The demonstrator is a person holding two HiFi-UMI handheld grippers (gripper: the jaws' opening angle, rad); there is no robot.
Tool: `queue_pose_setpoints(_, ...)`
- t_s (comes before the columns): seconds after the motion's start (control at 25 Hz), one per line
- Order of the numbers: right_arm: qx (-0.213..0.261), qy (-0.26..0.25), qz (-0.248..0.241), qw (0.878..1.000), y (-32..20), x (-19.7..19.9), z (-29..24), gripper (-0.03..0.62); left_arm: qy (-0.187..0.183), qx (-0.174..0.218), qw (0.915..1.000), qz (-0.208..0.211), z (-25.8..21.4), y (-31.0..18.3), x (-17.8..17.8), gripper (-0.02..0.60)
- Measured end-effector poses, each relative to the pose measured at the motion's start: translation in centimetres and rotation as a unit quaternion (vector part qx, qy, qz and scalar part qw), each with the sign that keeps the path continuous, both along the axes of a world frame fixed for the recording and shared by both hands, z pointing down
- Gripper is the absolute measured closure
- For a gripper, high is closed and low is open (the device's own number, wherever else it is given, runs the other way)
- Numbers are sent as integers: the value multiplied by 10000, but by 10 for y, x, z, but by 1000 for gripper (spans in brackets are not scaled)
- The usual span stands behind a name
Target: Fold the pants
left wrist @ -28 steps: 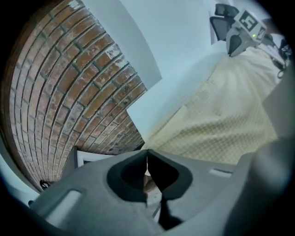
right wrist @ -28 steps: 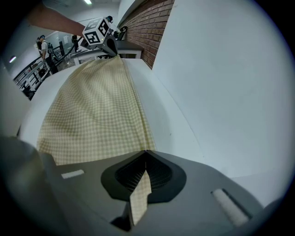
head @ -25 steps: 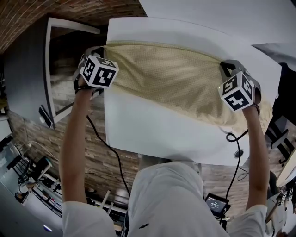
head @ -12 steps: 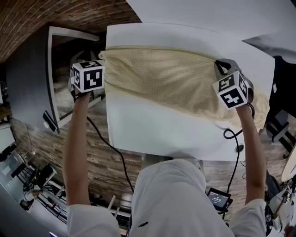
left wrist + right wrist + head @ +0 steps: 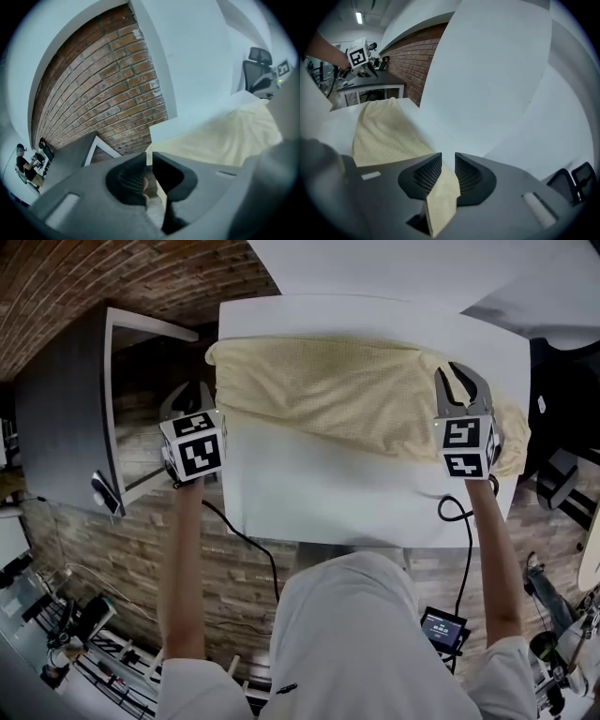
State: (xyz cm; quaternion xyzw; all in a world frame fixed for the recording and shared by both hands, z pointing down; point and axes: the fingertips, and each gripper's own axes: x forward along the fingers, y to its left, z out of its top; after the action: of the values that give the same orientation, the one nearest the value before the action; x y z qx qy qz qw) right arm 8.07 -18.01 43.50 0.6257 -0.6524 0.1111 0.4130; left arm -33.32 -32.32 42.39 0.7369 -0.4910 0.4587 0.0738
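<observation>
Holds left gripper (image 5: 149, 158) off the left edge of the table (image 5: 309, 493), jaws just opened a crack, nothing between them. Holds right gripper (image 5: 448, 161) at the right end of the pants (image 5: 328, 395), jaws just opened too, cloth lying loose in the gap. Shows pants as a folded strip on the table, ahead of the left gripper.

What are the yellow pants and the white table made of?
The pants look like soft, matte cloth, with a fine dotted weave and limp folds. The table looks like smooth white laminate or painted board; I cannot tell which.
</observation>
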Motion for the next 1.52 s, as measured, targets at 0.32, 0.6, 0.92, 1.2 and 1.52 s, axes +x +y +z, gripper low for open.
queue_pose_setpoints(0.32,691,-204,471,9963,55,-9,-55,564,184,304,9993,127,-45,82,-21,540)
queue_pose_setpoints(0.6,952,-546,685,9916,121,-34,-88,588,668,425,9968,56,-75,144,-25,575)
queue_pose_setpoints(0.92,1223,-856,951,9842,202,-52,-121,588,1271,613,9900,93,-102,219,-13,577)
queue_pose_setpoints(1.2,1400,-1093,1104,9779,271,-64,-135,588,1900,260,9812,240,-92,314,16,577)
queue_pose_setpoints(1.52,1325,-1095,1317,9763,333,-65,-139,588,2384,-201,9690,610,-81,391,60,577)
